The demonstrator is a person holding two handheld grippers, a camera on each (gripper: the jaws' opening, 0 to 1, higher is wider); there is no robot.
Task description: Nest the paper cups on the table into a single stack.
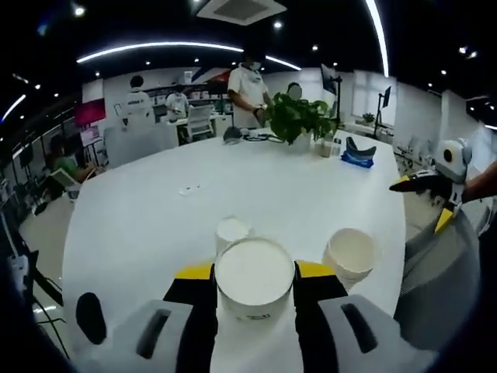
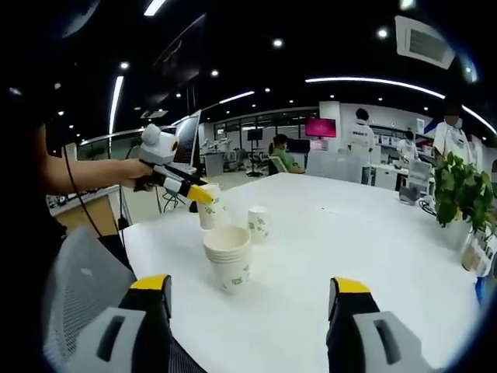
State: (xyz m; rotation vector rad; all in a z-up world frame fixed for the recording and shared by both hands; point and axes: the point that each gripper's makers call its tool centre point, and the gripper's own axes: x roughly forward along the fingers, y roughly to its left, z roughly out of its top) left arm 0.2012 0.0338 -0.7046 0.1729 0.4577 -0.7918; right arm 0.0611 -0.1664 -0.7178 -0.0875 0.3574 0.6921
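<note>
A white paper cup (image 1: 255,278) stood upright, mouth up, pinched between the yellow-tipped jaws of the left gripper (image 1: 255,273), which a hand (image 2: 133,172) held level over the near edge of the white table (image 1: 155,210). Just beyond that cup stood a single cup (image 1: 231,231), also upright, with green print on its side. To the held cup's right sat a nested stack of cups (image 1: 350,254), mouths up. The right gripper (image 2: 247,289) hovered with jaws spread wide, gripping nothing, facing the stack. A potted plant (image 1: 298,118) stood at the table's far side.
</note>
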